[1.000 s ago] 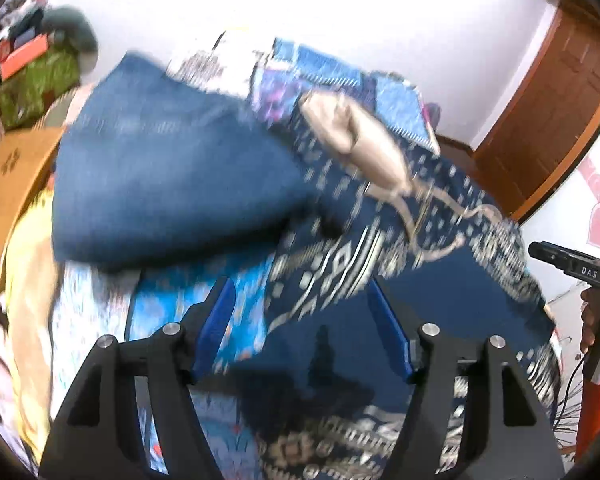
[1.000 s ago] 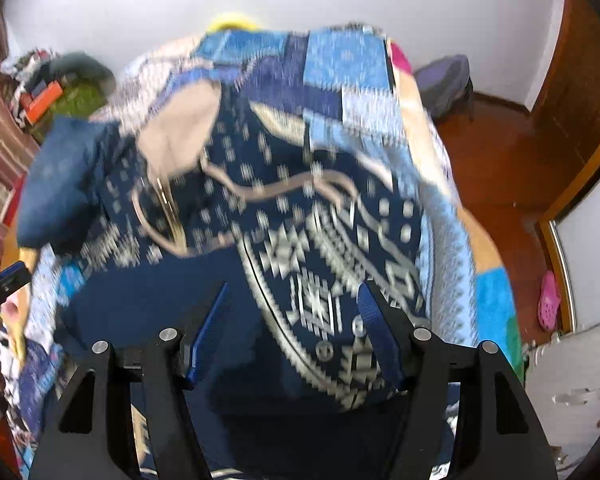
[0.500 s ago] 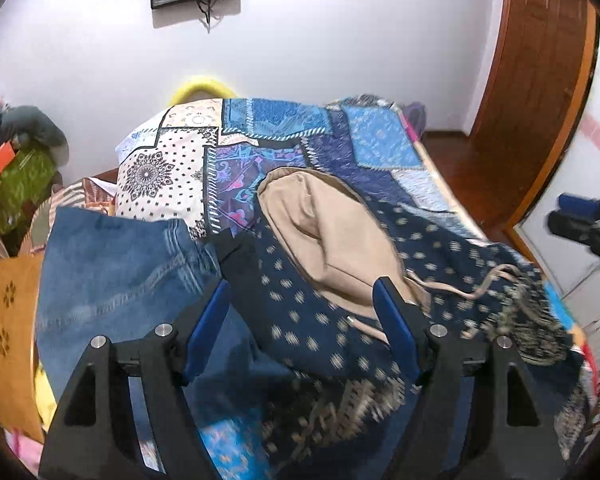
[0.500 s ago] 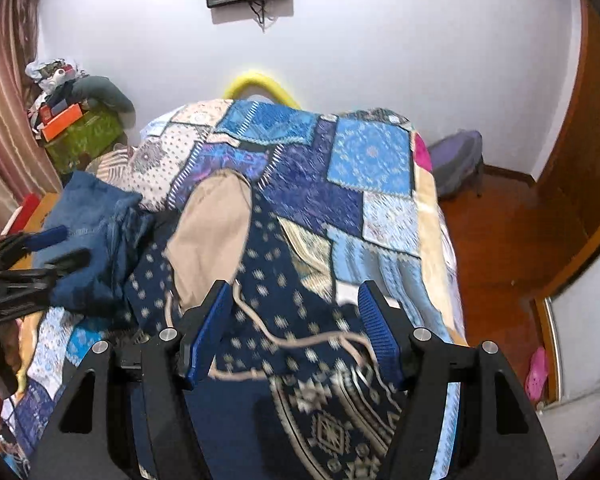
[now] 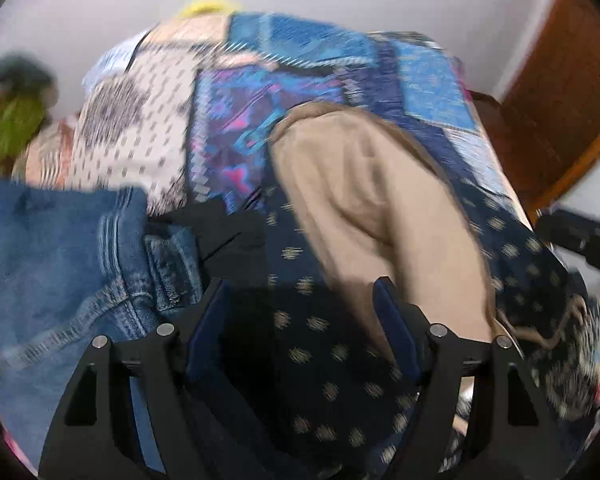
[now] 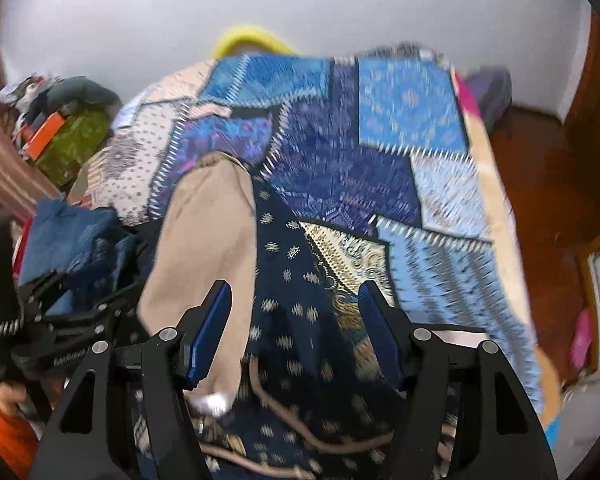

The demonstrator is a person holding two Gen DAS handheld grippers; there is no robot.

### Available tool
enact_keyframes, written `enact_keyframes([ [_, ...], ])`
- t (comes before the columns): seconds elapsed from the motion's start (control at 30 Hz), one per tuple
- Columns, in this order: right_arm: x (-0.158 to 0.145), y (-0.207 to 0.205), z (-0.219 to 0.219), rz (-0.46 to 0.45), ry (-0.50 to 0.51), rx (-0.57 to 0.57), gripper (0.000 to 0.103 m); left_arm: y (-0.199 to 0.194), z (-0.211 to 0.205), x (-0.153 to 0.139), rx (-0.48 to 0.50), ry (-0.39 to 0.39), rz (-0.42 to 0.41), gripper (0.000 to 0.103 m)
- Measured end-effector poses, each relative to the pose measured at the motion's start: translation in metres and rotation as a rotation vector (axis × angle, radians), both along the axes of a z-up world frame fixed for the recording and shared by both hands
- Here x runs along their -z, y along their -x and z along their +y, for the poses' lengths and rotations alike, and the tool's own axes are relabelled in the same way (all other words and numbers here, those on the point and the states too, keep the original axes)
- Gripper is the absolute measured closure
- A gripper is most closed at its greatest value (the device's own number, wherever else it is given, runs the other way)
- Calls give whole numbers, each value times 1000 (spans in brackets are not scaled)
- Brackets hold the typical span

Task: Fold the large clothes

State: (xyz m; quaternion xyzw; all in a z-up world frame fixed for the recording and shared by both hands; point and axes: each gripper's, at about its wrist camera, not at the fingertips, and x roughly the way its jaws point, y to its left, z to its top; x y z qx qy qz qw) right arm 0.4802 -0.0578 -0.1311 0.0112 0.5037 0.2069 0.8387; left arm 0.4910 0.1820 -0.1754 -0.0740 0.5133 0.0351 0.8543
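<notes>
One navy patterned hoodie [image 6: 300, 320] with a beige-lined hood [image 5: 364, 200] is lying along the middle of the patchwork bedspread [image 6: 404, 120], and one pair of blue jeans [image 5: 56, 264] is sitting at the bed's left edge, touching it. Two grippers are hovering over the hoodie: the left gripper [image 5: 300, 312] and the right gripper [image 6: 294, 312], each with jaws standing apart and gripping nothing. The bedspread's right side and far end are lying bare.
</notes>
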Motion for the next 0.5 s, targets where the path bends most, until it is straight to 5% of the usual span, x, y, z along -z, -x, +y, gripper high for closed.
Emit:
enact_keyframes([
  [0.23,44,-29,21,75,40,33,41,-18,10,27,-28,59,44,39],
  [0.4,57,-35,7,106,-60,83,42,-17,1,39,8,120,56,72],
  [0.5,54,-31,3,100,-60,74,63,-12,6,41,-15,138,44,87],
])
